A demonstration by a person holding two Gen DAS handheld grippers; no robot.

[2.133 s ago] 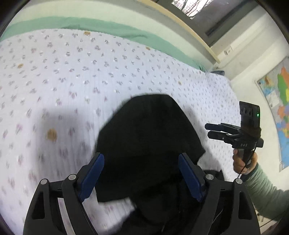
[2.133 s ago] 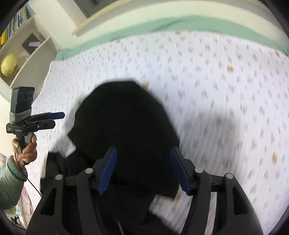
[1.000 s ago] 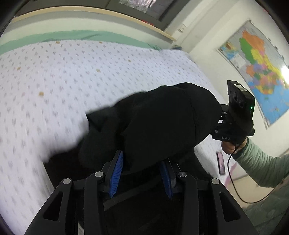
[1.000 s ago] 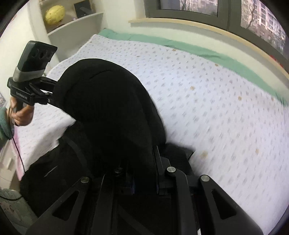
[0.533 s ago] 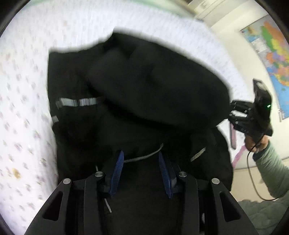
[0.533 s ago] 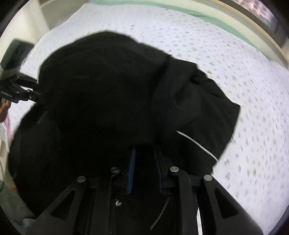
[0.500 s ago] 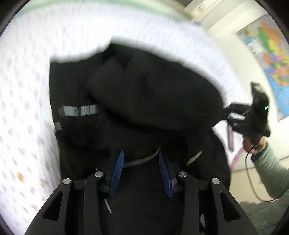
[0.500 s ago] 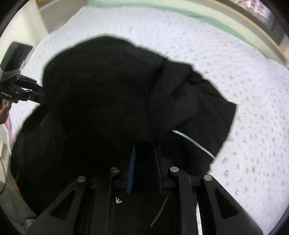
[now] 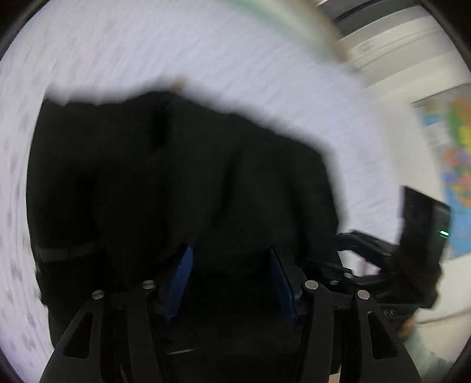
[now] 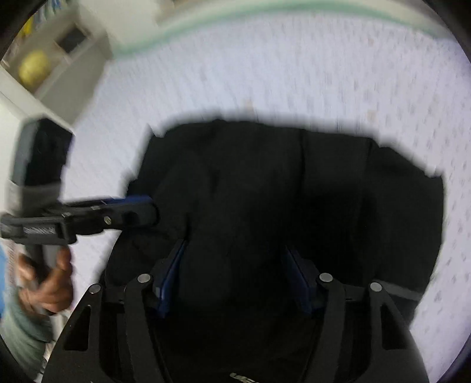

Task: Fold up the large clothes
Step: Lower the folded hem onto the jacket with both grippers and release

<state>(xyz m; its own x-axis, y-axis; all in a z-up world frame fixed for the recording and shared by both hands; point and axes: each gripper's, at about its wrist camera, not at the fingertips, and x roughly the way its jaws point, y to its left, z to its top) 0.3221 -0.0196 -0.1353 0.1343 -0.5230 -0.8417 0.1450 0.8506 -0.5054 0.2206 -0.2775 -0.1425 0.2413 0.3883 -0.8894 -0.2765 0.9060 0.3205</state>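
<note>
A large black garment [image 9: 182, 182] lies spread on the white patterned bed [image 9: 176, 50]; it also shows in the right wrist view [image 10: 294, 188]. My left gripper [image 9: 231, 262] hovers over the garment's near part with its blue pads apart and nothing between them. My right gripper [image 10: 235, 259] hovers likewise, jaws apart. Each gripper shows in the other's view: the right one [image 9: 368, 244] at the garment's right edge, the left one [image 10: 132, 209] at its left edge. Both views are motion-blurred.
A green strip [image 10: 235, 17] runs along the bed's far edge. A shelf [image 10: 50, 62] with a yellow object stands at the left. A wall map [image 9: 453, 165] hangs at the right. White bed surface surrounds the garment.
Both grippers were shut on the garment half a second ago; now both have opened and let go. The garment has dropped flatter onto the bed.
</note>
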